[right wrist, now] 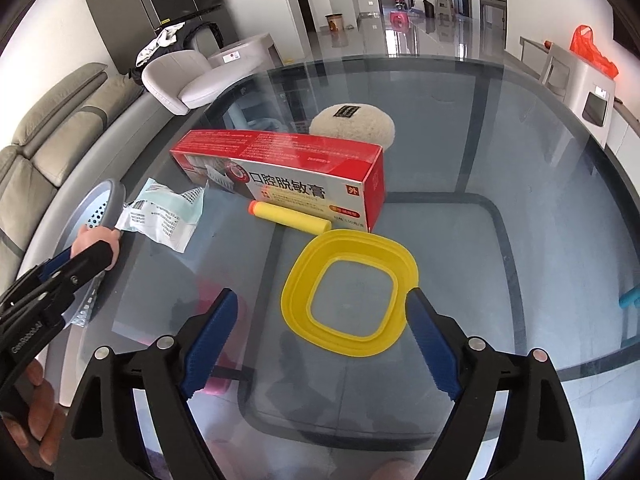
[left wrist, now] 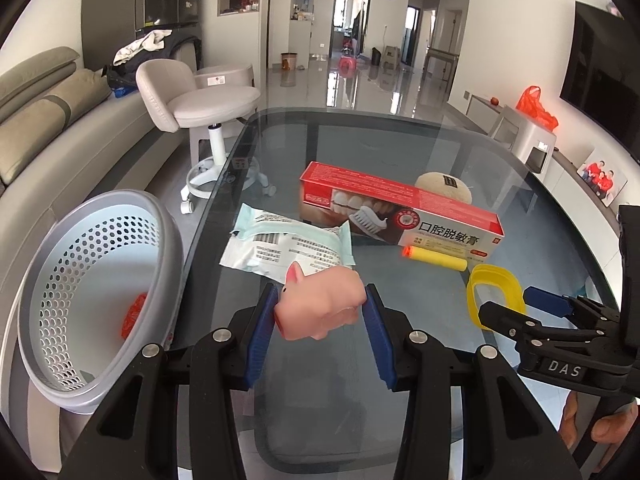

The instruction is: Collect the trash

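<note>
Left gripper (left wrist: pixel 320 304) pinches pink pig toy (left wrist: pixel 320 304) at lower centre of frame, above glass table (left wrist: pixel 360 140). Carry it left over basket (left wrist: pixel 52 240) rim, release low. Right gripper (right wrist: pixel 320 300) spread wide near yellow frame (right wrist: pixel 348 292), lower centre; straddle one edge, then close.

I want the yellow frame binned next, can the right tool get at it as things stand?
Probably yes: the right tool stands open just over the yellow frame, which lies flat on the glass table with nothing between.
</note>
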